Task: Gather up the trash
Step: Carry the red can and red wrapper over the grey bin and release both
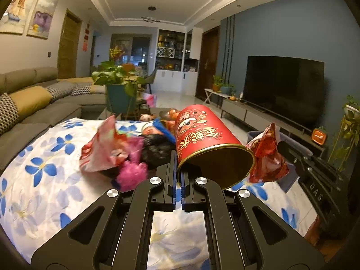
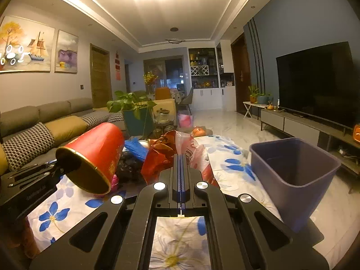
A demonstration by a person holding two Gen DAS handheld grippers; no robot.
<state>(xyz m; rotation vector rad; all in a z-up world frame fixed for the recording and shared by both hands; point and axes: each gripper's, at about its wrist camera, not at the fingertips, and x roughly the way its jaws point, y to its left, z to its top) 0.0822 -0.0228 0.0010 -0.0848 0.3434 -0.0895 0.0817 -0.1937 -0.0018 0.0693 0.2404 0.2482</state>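
On the left, above the flower-print counter (image 2: 227,164), our left hand-held gripper (image 1: 179,175) is clamped on the rim of the red canister (image 1: 202,139), tilted mouth-down. At centre, our right hand-held gripper (image 2: 181,168) pinches a red wrapper (image 2: 157,157). Farther right, the purple bin (image 2: 292,164) waits beside the counter. We judge the thin rim grip could slip, dropping the canister short.

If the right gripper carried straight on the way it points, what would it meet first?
Beyond the red-and-white wrapper pinched in the right gripper, probably the trash pile's far side on the floral-clothed table; depth is unclear.
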